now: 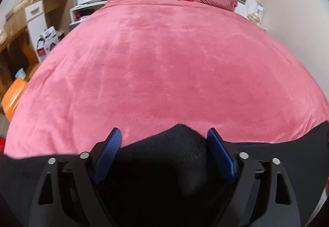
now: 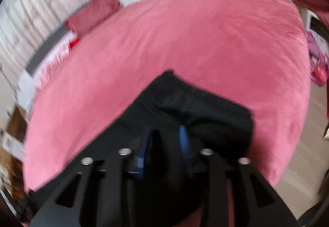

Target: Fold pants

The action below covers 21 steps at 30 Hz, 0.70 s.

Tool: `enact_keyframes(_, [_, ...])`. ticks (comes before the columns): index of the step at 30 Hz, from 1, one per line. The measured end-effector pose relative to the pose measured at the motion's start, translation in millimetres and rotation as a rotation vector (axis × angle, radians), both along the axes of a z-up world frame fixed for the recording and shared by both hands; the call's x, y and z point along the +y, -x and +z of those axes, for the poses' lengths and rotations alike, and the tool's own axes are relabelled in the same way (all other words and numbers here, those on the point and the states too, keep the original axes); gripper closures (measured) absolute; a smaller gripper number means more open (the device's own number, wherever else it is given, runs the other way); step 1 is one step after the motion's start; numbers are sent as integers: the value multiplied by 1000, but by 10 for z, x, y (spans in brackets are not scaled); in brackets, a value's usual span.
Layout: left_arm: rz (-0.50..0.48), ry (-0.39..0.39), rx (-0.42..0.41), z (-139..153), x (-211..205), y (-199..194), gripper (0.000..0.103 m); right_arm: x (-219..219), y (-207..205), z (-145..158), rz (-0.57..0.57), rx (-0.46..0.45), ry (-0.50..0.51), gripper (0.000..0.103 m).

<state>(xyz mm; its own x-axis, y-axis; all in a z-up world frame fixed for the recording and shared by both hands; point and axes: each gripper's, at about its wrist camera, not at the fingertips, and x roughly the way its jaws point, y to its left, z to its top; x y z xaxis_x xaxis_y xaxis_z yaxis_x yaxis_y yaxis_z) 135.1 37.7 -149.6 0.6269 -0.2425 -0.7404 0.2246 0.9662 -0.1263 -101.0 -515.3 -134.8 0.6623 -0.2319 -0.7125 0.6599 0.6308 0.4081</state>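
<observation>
Here one black pants [image 2: 197,107]; left tool [image 1: 164,138] spread wide, right tool [image 2: 165,134] pinching them

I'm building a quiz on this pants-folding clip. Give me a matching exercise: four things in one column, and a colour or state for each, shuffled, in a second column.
Things:
1. black pants
2. blanket
3. left hand-held gripper
4. right hand-held gripper

States:
A. fingers wide apart over the pants' edge
B. pink, spread across the bed
C. fingers close together, fabric pinched between them
D. dark, lying at the bed's near edge

Pairs: 1-D, 2-B, 3-A, 4-C
</observation>
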Motion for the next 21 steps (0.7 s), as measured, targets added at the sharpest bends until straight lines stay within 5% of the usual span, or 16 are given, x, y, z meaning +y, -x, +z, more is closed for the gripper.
enact_keyframes(8, [-63, 9, -22, 58, -48, 599, 11, -16, 435, 32, -47, -10, -9, 60])
enact_keyframes(13, [-117, -122, -5, -127, -194, 589, 4, -87, 292, -85, -33, 38, -29, 61])
enact_keyframes(17, [-115, -123, -7, -155, -191, 572, 4, -227, 297, -170, -54, 74, -39, 73])
enact_keyframes(21, [-115, -121, -17, -158, -179, 606, 4, -118, 183, -144, -35, 152, 45, 69])
